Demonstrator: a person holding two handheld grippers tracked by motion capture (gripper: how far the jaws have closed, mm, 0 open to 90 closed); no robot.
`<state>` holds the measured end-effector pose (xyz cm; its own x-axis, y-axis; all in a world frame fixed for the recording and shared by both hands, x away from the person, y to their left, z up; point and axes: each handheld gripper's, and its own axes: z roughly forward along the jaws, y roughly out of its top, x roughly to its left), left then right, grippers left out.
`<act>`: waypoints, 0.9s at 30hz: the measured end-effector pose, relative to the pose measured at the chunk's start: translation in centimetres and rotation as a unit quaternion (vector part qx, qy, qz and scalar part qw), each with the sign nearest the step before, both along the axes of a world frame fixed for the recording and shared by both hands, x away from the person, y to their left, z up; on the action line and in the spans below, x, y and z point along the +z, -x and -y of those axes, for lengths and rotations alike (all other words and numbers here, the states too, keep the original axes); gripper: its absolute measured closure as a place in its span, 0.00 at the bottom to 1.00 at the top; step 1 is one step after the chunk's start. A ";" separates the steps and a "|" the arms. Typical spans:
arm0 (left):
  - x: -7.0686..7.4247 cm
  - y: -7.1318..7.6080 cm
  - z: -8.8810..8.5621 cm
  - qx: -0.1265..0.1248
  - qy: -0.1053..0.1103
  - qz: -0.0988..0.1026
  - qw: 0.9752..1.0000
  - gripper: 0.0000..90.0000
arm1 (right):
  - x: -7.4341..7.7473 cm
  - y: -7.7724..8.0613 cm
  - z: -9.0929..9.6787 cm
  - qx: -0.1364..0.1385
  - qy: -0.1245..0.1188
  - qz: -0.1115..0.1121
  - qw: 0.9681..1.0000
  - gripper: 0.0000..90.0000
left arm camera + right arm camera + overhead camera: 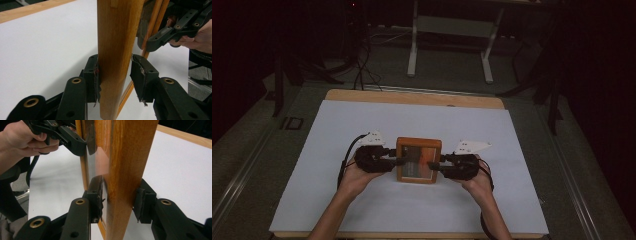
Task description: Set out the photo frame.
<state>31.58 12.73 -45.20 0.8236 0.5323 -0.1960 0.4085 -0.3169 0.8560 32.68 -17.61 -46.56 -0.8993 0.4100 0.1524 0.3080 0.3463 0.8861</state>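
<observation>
A wooden picture frame [418,144] with a glass front stands raised at the middle of the white sheet [362,130], held from both sides. My left gripper [402,160] is shut on its left rail. In the left gripper view the pads [93,75] of my left gripper [113,72] sit on either face of the frame's rail [112,37]. My right gripper [432,165] is shut on the right rail. The right gripper view has my right gripper [120,195] straddling the rail [130,157], with the left gripper [75,142] on the far rail.
The white sheet covers a wooden table whose bare edge [412,97] runs along the back. Beyond it on the dark floor stand a white metal stand [449,30] and loose cables [362,70]. A hand [22,140] holds each gripper.
</observation>
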 end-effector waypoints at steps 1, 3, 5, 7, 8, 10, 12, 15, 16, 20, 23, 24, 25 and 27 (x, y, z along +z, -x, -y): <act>-0.1 0.0 0.0 0.001 -0.001 0.000 1.000 0.67 | -0.1 -0.1 0.0 0.000 -0.001 -0.001 1.000 0.70; -0.2 -0.1 -0.1 0.003 -0.001 -0.002 1.000 0.67 | -0.2 -0.2 -0.1 -0.001 -0.002 -0.004 1.000 0.70; -0.3 -0.2 -0.2 0.005 -0.002 -0.004 1.000 0.67 | -0.4 -0.4 -0.2 -0.002 -0.003 -0.008 1.000 0.69; -0.5 -0.3 -0.3 0.008 -0.003 -0.007 1.000 0.67 | -0.6 -0.5 -0.4 -0.002 -0.003 -0.010 1.000 0.69; -0.5 -0.3 -0.3 0.008 -0.003 -0.008 1.000 0.67 | -0.7 -0.6 -0.5 -0.002 -0.003 -0.012 1.000 0.69; -0.7 -0.4 -0.5 0.010 -0.002 -0.010 1.000 0.67 | -0.9 -0.8 -0.6 -0.002 -0.003 -0.015 1.000 0.69; -0.8 -0.5 -0.6 0.012 -0.002 -0.012 1.000 0.67 | -1.0 -0.9 -0.8 -0.002 -0.004 -0.018 1.000 0.69; -1.0 -0.5 -0.7 0.015 -0.003 -0.015 1.000 0.67 | -1.2 -1.0 -0.9 -0.002 -0.005 -0.021 1.000 0.69; -1.0 -0.5 -0.7 0.015 -0.003 -0.016 1.000 0.67 | -1.3 -1.1 -1.0 -0.002 -0.005 -0.024 1.000 0.69; -1.2 -0.7 -0.9 0.018 -0.003 -0.019 1.000 0.67 | -1.5 -1.2 -1.2 -0.003 -0.006 -0.026 1.000 0.68; -1.5 -0.8 -0.9 0.019 -0.003 -0.023 1.000 0.67 | -1.7 -1.3 -1.3 -0.004 -0.004 -0.028 1.000 0.68; -1.5 -0.8 -0.9 0.019 -0.004 -0.023 1.000 0.67 | -1.8 -1.4 -1.3 -0.005 -0.003 -0.029 1.000 0.68; -1.6 -0.9 -0.9 0.019 -0.004 -0.024 1.000 0.67 | -1.8 -1.4 -1.3 -0.005 -0.002 -0.030 1.000 0.68; -1.7 -1.0 -0.9 0.019 -0.004 -0.026 0.999 0.67 | -2.0 -1.5 -1.3 -0.007 -0.003 -0.032 0.999 0.68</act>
